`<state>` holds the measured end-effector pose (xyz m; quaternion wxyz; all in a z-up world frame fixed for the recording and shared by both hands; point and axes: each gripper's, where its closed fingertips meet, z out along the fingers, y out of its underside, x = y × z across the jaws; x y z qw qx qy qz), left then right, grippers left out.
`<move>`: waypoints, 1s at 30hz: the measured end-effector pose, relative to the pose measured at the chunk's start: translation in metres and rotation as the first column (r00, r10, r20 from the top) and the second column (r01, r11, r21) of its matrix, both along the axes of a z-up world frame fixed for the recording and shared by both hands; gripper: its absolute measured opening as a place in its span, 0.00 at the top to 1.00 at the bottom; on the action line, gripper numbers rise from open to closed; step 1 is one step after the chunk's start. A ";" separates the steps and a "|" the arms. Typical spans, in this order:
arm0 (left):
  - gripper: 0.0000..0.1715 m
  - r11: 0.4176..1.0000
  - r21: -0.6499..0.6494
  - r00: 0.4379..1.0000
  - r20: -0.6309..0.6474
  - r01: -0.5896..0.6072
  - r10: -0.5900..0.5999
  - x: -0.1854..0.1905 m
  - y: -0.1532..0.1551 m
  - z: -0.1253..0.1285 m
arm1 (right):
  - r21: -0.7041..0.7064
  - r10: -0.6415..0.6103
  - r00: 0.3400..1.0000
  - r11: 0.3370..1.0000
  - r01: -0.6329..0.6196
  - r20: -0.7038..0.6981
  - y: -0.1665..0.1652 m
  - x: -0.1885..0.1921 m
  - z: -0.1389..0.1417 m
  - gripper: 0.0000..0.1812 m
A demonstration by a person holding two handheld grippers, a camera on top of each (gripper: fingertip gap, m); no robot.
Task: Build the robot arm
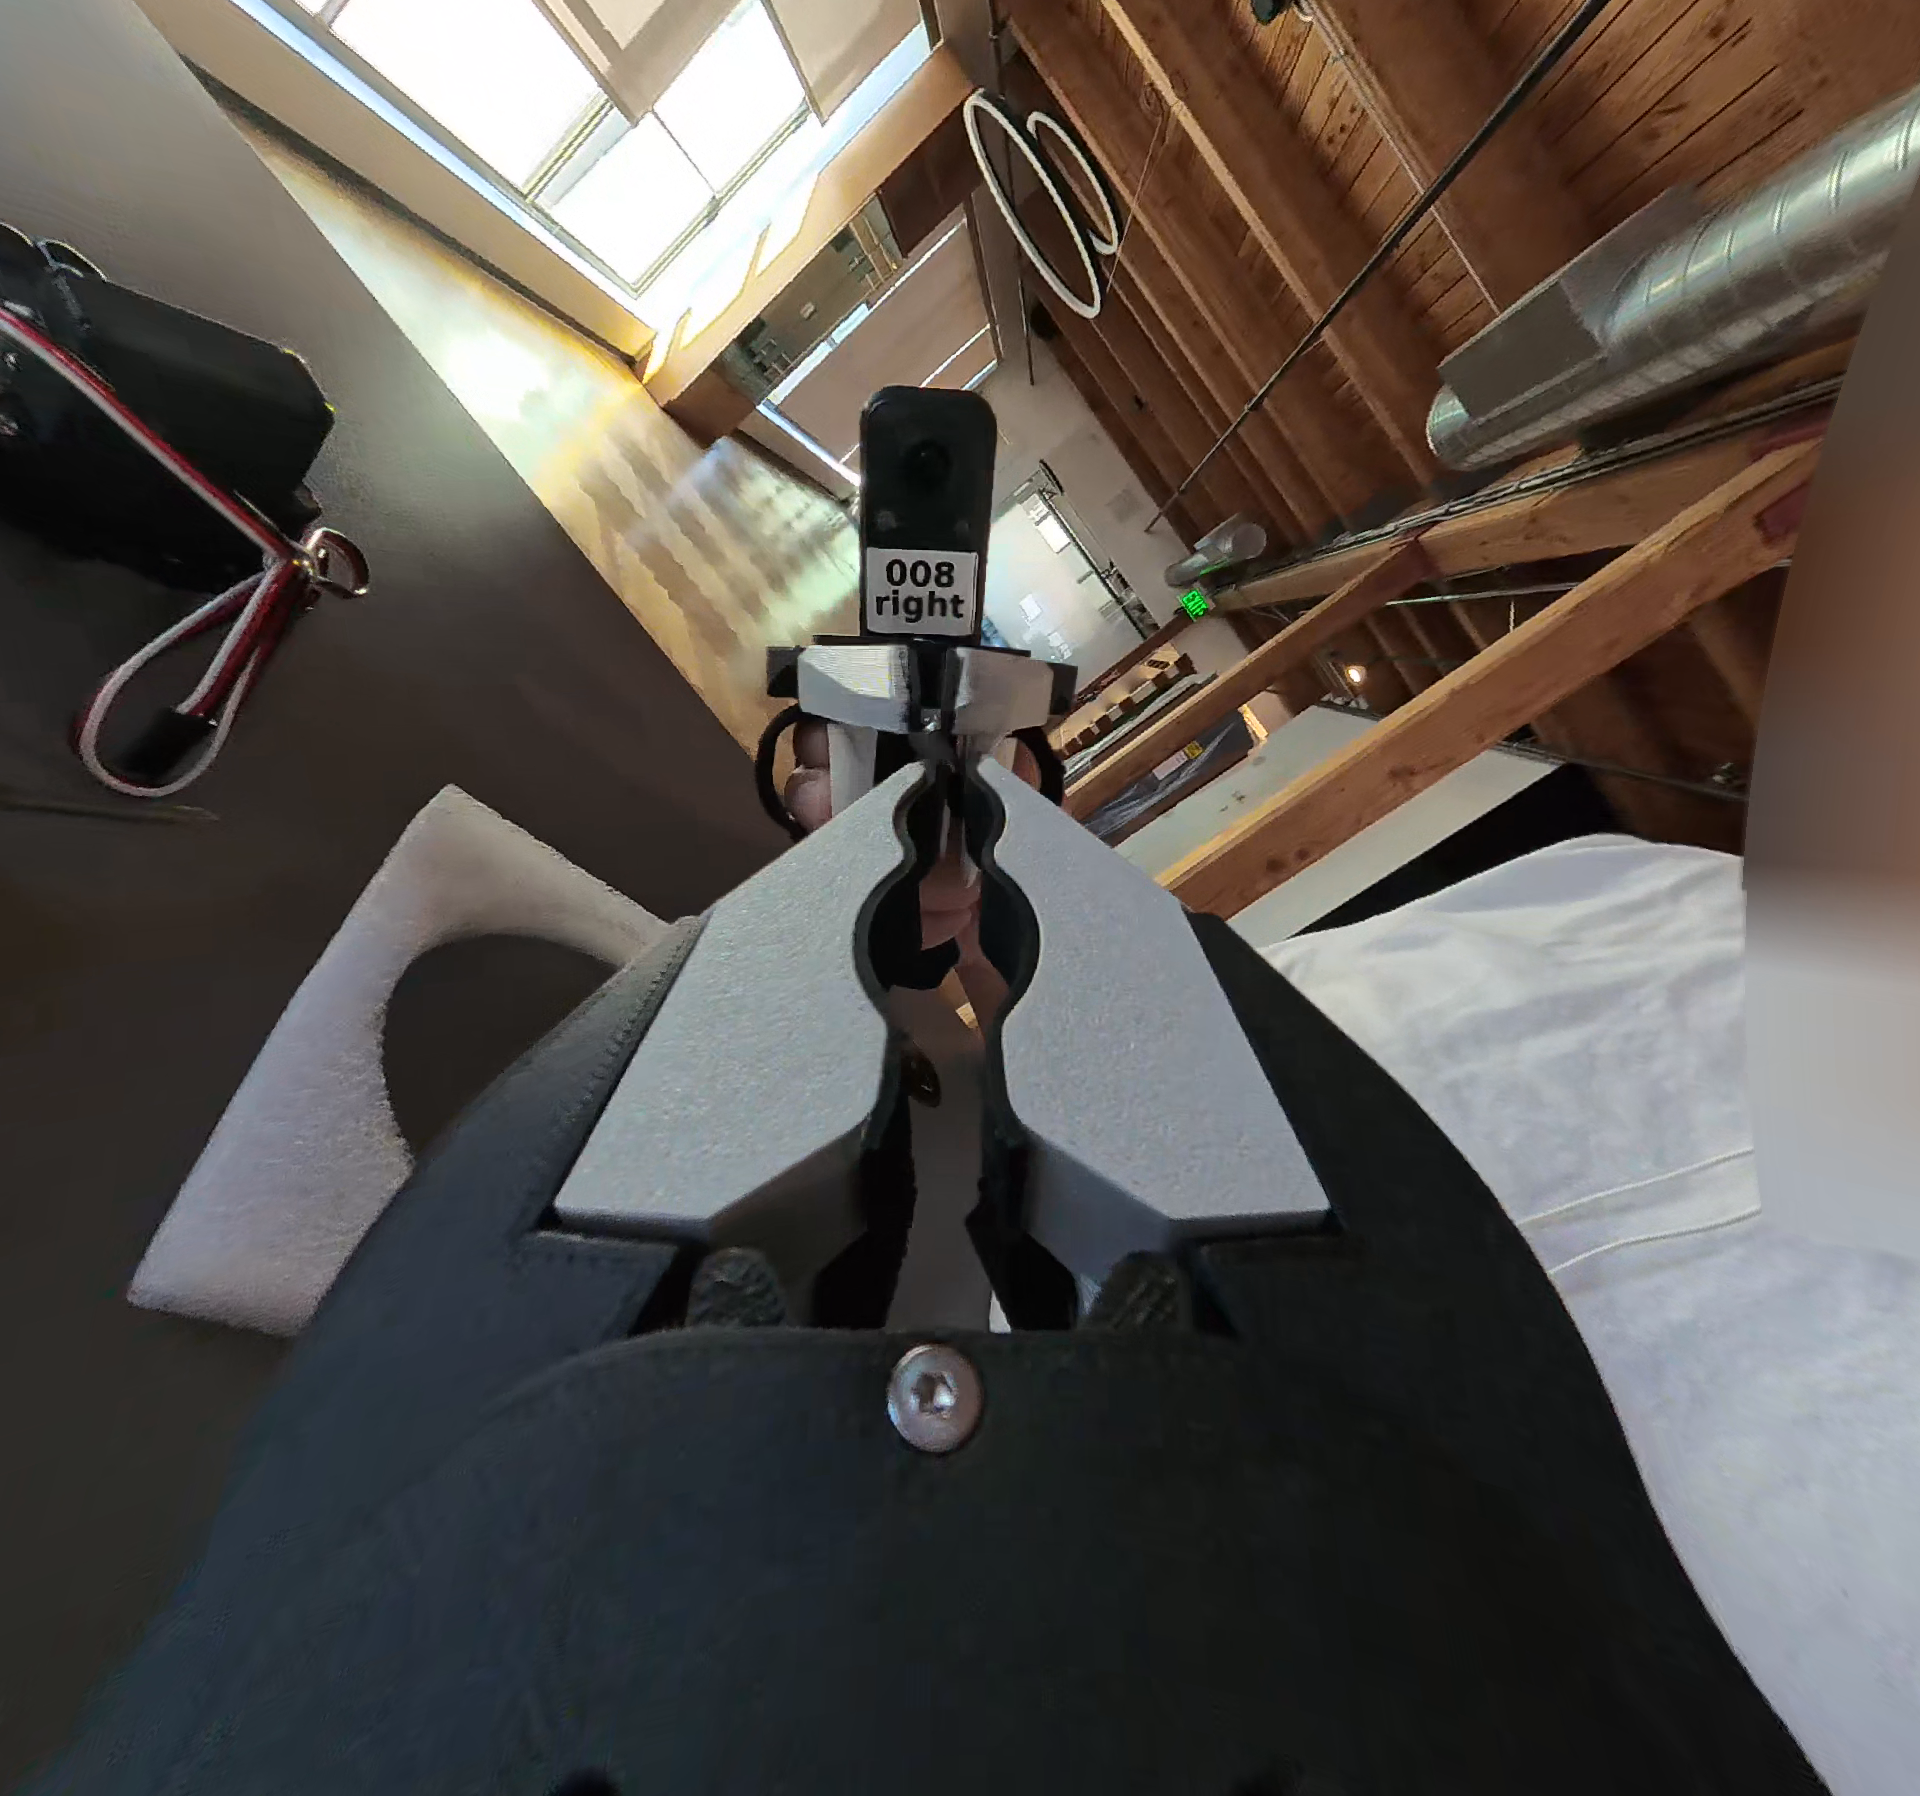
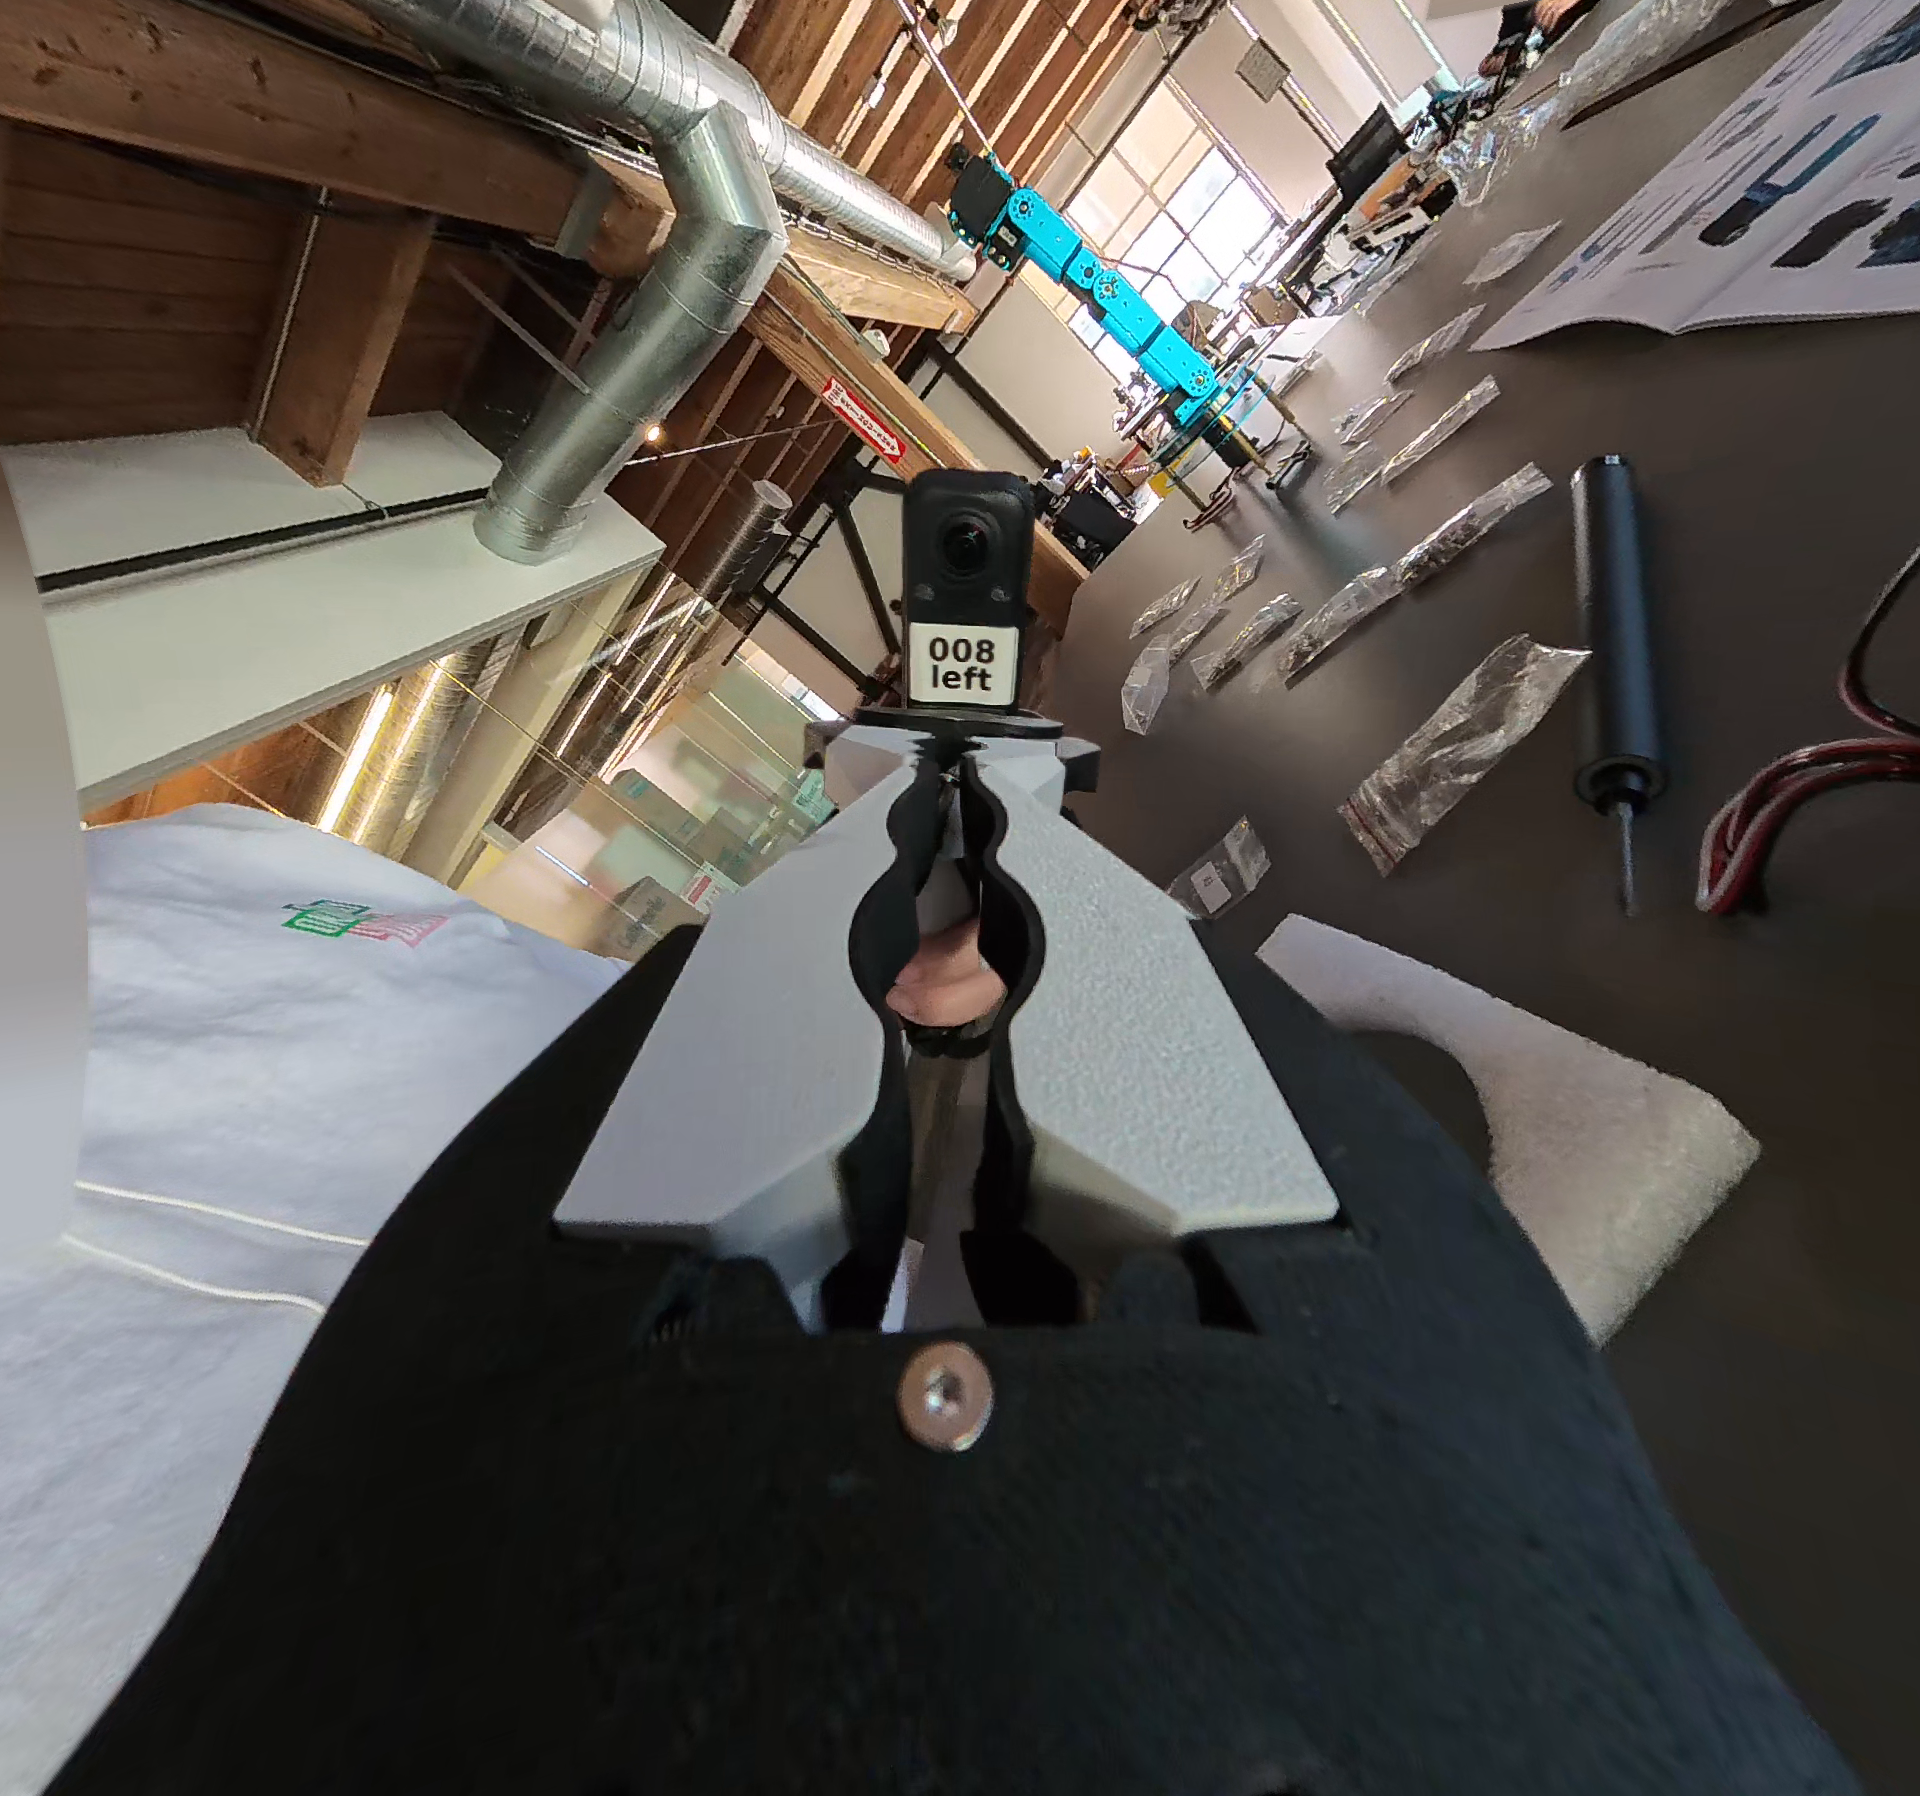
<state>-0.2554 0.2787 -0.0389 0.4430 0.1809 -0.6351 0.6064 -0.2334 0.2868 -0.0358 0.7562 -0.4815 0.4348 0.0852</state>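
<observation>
Grippers face tip to tip, left gripper [image 1: 940, 790] and right gripper [image 2: 951, 790] both closed empty, above table [image 1: 520, 707] edge.

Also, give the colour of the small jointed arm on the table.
Bright turquoise arm, right wrist view.

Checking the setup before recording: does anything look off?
Yes: the left gripper and right gripper point straight at each other, tips nearly meeting, jaws shut on nothing, tilted above the table.

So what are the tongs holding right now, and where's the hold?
Nothing. The left tongs and right tongs are both shut with nothing between them, pointed tip to tip at each other.
</observation>
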 end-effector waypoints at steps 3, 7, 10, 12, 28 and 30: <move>0.99 1.000 -0.004 0.999 -0.035 0.004 -0.004 0.002 -0.001 -0.003 | -0.017 -0.001 1.000 1.000 0.001 0.005 0.001 0.002 -0.003 0.99; 1.00 1.000 -0.006 0.998 -0.068 0.009 -0.009 0.005 -0.001 -0.007 | -0.032 0.004 1.000 0.999 -0.004 0.010 0.001 0.004 -0.007 0.99; 1.00 1.000 -0.002 0.998 -0.056 0.014 -0.014 0.006 0.000 -0.009 | -0.031 0.014 1.000 0.999 -0.014 0.009 0.002 0.006 -0.008 0.99; 1.00 1.000 0.006 0.999 -0.035 0.022 -0.022 0.006 0.000 -0.010 | -0.026 0.028 1.000 0.999 -0.028 0.007 0.003 0.006 -0.009 0.99; 1.00 0.978 0.207 0.935 0.343 0.022 -0.094 0.025 -0.001 -0.032 | -0.142 0.026 0.995 0.990 -0.012 0.100 -0.019 0.019 -0.010 0.91; 1.00 0.973 0.232 0.899 0.428 -0.004 -0.098 0.031 0.000 -0.035 | -0.240 0.043 0.991 0.971 -0.012 0.127 -0.017 0.020 -0.014 0.90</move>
